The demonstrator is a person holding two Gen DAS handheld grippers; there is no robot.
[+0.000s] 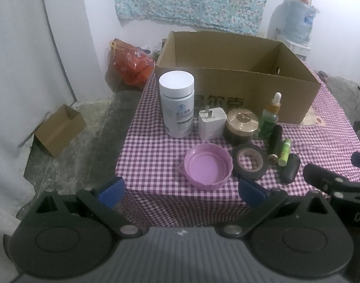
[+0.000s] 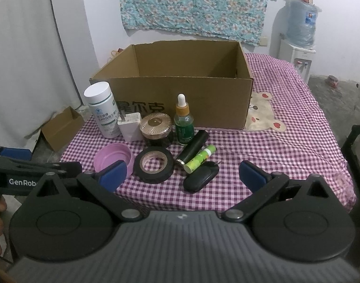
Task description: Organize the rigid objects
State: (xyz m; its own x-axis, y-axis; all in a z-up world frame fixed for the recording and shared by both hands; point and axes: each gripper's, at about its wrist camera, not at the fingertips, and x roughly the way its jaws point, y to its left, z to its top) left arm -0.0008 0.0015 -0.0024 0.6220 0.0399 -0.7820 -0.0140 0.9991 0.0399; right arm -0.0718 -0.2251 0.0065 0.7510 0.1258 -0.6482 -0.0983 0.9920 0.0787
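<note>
The big brown cardboard box (image 2: 180,99) sat empty behind 9 small things on the checked cloth (image 2: 286,146), the tall white bottle (image 2: 102,113) looked hard, smooth and best held round its middle, and the left gripper (image 1: 180,188) and right gripper (image 2: 182,174) both gaped wide, holding nothing

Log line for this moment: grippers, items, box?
left hand-held gripper: open, empty | right hand-held gripper: open, empty | items incl. tape roll: on table | cardboard box: nothing visible inside
</note>
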